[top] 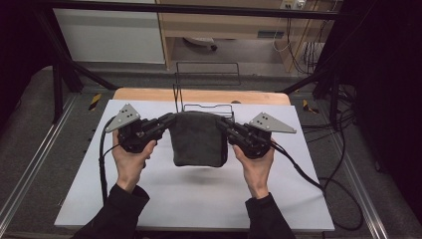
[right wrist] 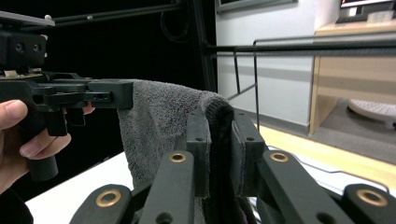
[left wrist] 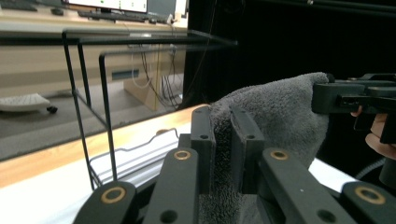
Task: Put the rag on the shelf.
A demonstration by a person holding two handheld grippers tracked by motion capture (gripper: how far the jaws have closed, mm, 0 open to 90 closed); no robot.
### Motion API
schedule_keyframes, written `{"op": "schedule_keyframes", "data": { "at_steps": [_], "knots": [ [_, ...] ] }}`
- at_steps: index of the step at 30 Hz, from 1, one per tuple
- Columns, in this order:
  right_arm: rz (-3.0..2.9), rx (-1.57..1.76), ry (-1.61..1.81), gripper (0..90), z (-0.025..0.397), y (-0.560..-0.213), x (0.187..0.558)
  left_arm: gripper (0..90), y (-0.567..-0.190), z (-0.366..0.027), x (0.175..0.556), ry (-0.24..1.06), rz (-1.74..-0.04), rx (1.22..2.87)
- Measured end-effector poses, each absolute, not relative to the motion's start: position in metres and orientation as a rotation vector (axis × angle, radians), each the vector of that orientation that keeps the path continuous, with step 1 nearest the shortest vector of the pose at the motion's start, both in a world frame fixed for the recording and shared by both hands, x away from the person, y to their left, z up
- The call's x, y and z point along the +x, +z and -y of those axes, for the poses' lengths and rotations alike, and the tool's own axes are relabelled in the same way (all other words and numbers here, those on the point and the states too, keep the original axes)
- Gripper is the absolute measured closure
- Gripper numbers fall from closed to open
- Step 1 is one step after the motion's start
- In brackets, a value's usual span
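Observation:
A dark grey towel [top: 197,139] hangs folded above the white table top [top: 194,199], held up by its two top corners. My left gripper [top: 169,119] is shut on the towel's left top corner, and in the left gripper view the grey cloth [left wrist: 275,116] is pinched between the jaws of the left gripper [left wrist: 223,122]. My right gripper [top: 222,122] is shut on the right top corner; the right gripper view has the towel [right wrist: 159,116] clamped in the right gripper [right wrist: 219,122], with the other hand's gripper [right wrist: 93,95] holding the far corner.
A black wire rack [top: 206,89] stands just behind the towel at the table's wooden far edge [top: 149,94]. Cables [top: 318,179] trail off both grippers across the table. A black frame [top: 64,69] surrounds the workspace.

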State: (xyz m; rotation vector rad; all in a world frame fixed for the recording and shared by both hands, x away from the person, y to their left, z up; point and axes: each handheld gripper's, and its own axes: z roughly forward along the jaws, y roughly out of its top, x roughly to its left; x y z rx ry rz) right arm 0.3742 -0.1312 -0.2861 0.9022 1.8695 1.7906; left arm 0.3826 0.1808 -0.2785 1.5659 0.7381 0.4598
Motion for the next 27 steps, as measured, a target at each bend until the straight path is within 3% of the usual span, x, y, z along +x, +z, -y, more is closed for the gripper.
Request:
{"op": "schedule_keyframes", "data": {
  "at_steps": [27],
  "knots": [
    [-1.696,0.822,1.786,80.8,0.135,-0.227,0.385,81.2,-0.228,-0.167,0.404,0.515,-0.691,1.439]
  ]
}}
